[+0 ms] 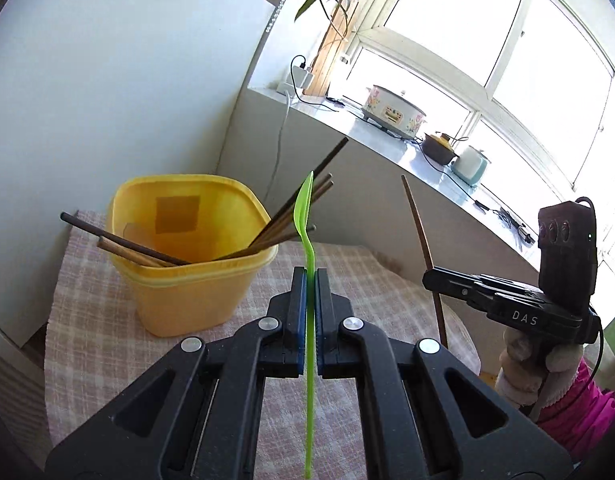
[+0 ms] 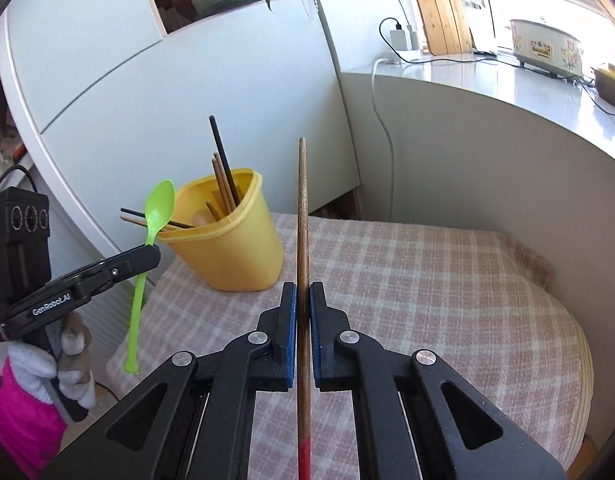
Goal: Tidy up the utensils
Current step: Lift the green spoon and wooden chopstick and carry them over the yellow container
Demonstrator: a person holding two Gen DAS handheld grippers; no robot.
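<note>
- Holding a green plastic spoon (image 1: 305,216), the left claw (image 1: 308,280) is clamped tight on its thin handle; the bowl end points up and away, the handle tail runs back toward the camera between the pads.
- Gripping a brown wooden chopstick (image 2: 302,216) the same way, the right claw (image 2: 303,294) is closed narrow on the shaft; the thin tip points up and far, and a red-painted end shows near the bottom edge of the right wrist view.
- Both utensils are lifted clear of the checked pink cloth (image 2: 427,280) that covers the tabletop; neither touches it.
- The yellow tub (image 1: 195,272) stands on the far left part of the cloth, near the white cabinet (image 1: 107,80), with several chopsticks (image 1: 291,216) already leaning out of it on both sides.
- From the left claw the tub lies far and slightly left, close ahead; from the right claw it lies far and further left, with the left claw between them off to the side.
- My judgement: the left hand is nearer the tub, so the spoon looks the easier drop first.
- Each utensil's long axis runs along its claw, so either must be tipped end-down over the tub's open mouth before release.
- Leaning chopsticks crowd the rim; an incoming end could snag on them.
</note>
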